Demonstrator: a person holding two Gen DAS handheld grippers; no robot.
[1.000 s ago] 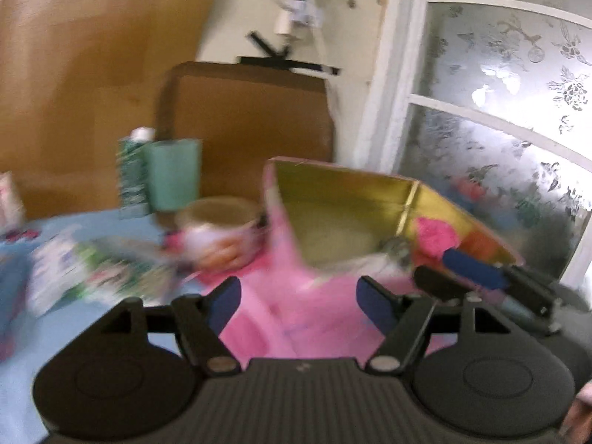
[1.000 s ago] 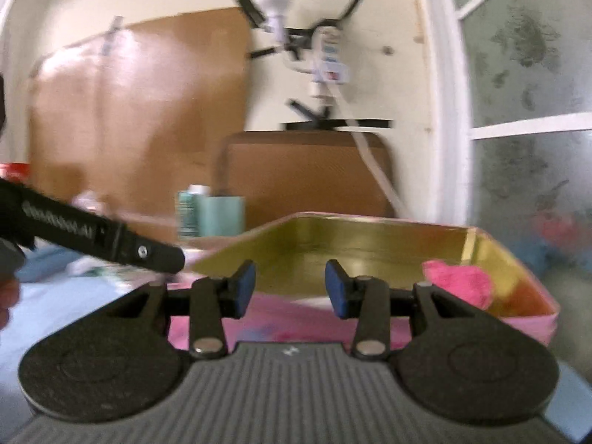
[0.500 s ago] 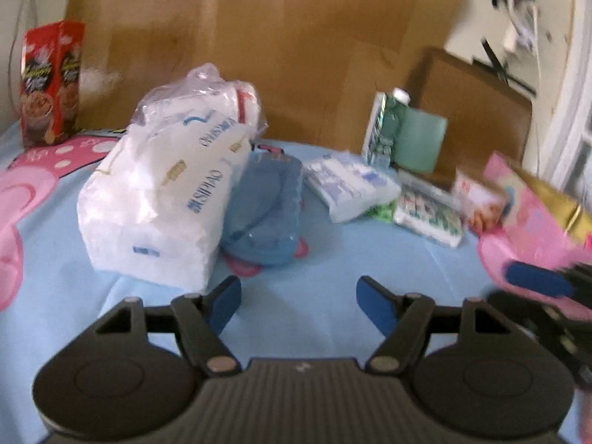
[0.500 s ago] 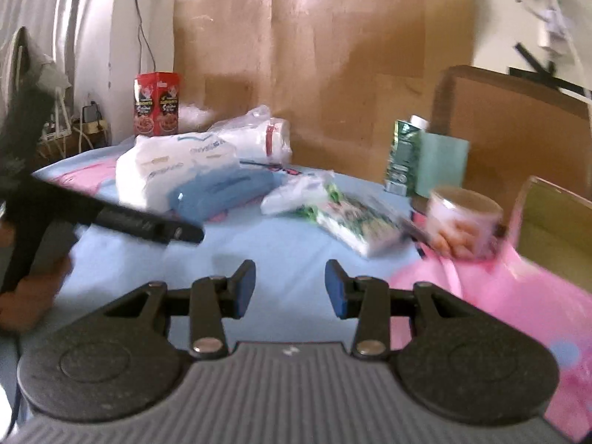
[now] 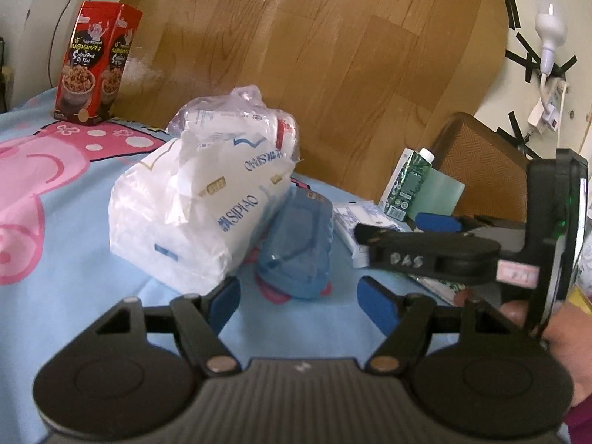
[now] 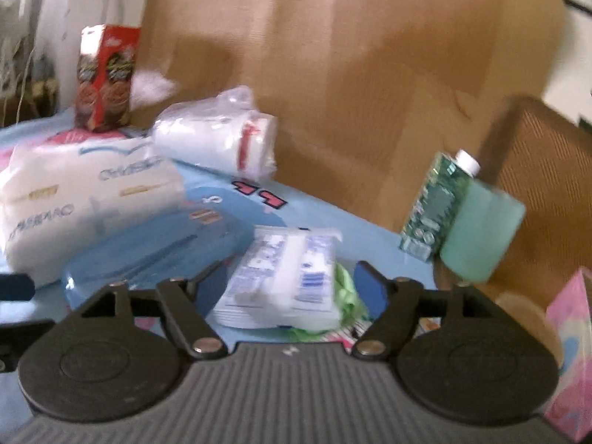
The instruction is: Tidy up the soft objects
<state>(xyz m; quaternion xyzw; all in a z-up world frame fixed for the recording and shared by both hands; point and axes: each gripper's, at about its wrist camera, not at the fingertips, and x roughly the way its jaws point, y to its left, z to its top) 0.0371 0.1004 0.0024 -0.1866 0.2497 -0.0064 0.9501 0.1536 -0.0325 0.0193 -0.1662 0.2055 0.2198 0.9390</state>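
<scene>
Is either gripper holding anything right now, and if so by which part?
Nothing is held. The left gripper and right gripper are both opening with nothing gripped; the small white packet lies loose beyond.

Left wrist cam sits behind the left tool (image 5: 298, 301), low and tilted slightly down over the blue cartoon-print cloth (image 5: 74, 251), facing the brown board (image 5: 314, 55) at the back. It is close to the white tissue pack (image 5: 196, 214). The right tool (image 5: 436, 248) crosses its right side. Right wrist cam sits behind the right tool (image 6: 292, 288), same heading, blurred, nearer the small wipes packet (image 6: 285, 277). Both views share the tissue pack (image 6: 85, 203), red snack box (image 5: 96, 63) (image 6: 105, 77) and green carton (image 5: 410, 185) (image 6: 436, 207).
</scene>
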